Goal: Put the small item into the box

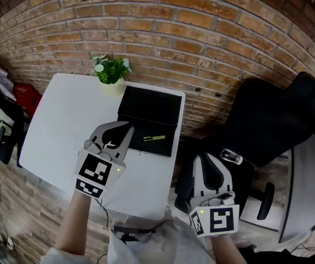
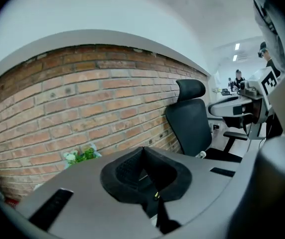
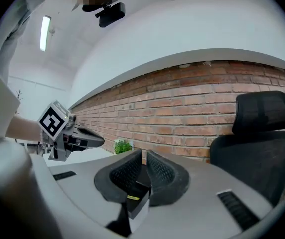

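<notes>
A small yellow-green item (image 1: pixel 154 138) lies inside the open black box (image 1: pixel 146 106) at the table's right side. My left gripper (image 1: pixel 126 128) hovers over the white table (image 1: pixel 64 125) just left of the box, jaws shut and empty; its own view shows the pads (image 2: pixel 127 171) meeting. My right gripper (image 1: pixel 207 158) is off the table's right edge, above the chair, with its jaws shut on nothing. In the right gripper view the box (image 3: pixel 138 205) and the yellow item (image 3: pixel 132 197) show below the closed jaws, and the left gripper (image 3: pixel 96 141) is at the left.
A potted plant (image 1: pixel 110 70) stands at the table's back edge against the brick wall (image 1: pixel 201 32). A black office chair (image 1: pixel 278 120) sits to the right of the table with a small pale object (image 1: pixel 231 157) on it. Red and dark clutter (image 1: pixel 28 98) lies left of the table.
</notes>
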